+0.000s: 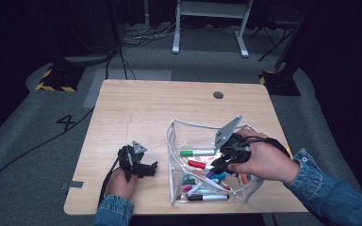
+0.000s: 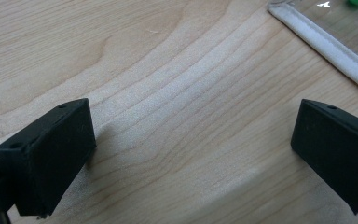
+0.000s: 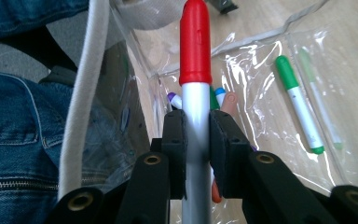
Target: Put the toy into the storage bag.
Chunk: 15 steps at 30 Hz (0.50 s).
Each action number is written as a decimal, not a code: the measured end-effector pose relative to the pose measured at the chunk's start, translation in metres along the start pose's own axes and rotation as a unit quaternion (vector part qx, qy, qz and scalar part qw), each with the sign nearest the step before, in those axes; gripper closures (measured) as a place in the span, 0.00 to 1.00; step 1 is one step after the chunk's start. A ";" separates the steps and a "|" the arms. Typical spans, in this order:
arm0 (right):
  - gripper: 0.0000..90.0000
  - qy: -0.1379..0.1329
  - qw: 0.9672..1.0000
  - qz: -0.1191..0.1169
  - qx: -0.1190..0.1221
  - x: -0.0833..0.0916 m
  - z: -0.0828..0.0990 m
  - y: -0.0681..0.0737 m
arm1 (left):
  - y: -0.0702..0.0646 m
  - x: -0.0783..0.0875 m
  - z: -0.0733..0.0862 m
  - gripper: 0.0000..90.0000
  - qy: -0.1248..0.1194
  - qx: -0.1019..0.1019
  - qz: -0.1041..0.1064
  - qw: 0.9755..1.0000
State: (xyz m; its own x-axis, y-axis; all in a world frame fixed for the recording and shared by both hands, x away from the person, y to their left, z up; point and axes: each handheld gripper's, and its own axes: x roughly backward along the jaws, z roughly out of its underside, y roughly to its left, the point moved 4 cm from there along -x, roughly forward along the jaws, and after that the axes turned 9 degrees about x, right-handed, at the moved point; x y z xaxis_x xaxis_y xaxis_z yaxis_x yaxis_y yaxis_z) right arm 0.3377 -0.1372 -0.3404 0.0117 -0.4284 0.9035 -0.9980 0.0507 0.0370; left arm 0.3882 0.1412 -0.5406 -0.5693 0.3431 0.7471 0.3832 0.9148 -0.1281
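Wooden table (image 1: 136, 108) bearing a clear pouch (image 1: 179, 129), its mouth open, with many markers already inside, among them a green-capped marker (image 1: 195, 152). The right gripper (image 3: 196, 140), jaws clamped on a red-capped marker (image 3: 195, 42), holds it over the pouch: placement seems underway, release pending. The left gripper (image 2: 186, 154) rests on bare tabletop, jaws wide and empty.

Bare wooden table (image 1: 136, 106) left and behind; clear pouch (image 1: 176, 136) walls and loose markers (image 1: 207, 188) around the right tongs (image 1: 215, 165)

pouch (image 1: 174, 141) on table (image 1: 136, 103) | markers (image 1: 207, 190) inside | left claw (image 1: 152, 167) beside pouch
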 end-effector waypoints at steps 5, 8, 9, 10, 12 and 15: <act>0.86 0.018 1.000 -0.010 0.001 -0.012 -0.001 -0.001 | 0.000 0.000 0.000 0.00 0.000 0.000 0.000 1.000; 0.86 0.041 0.999 -0.019 0.006 -0.022 0.000 -0.001 | 0.000 0.000 0.000 0.00 0.000 -0.001 0.000 1.000; 0.86 0.046 0.999 -0.019 0.009 -0.024 0.000 -0.001 | 0.000 0.000 0.000 0.00 0.001 0.000 0.000 1.000; 0.86 0.047 0.999 -0.021 0.009 -0.027 0.000 -0.001 | 0.000 0.000 0.000 0.00 0.000 0.000 0.000 1.000; 0.86 0.055 0.998 -0.022 0.013 -0.031 0.000 -0.002 | 0.000 0.000 0.000 0.00 0.000 -0.001 0.000 1.000; 0.86 0.068 0.997 -0.027 0.017 -0.038 0.000 -0.002 | 0.000 0.000 0.000 0.00 0.000 -0.001 0.000 1.000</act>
State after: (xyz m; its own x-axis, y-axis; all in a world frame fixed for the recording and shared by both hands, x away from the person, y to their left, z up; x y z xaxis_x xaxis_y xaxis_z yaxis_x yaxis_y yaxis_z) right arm 0.3393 -0.1208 -0.3752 0.0707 -0.3041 0.9500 -0.9973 -0.0005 0.0741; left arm 0.3883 0.1412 -0.5406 -0.5696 0.3436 0.7466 0.3843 0.9144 -0.1276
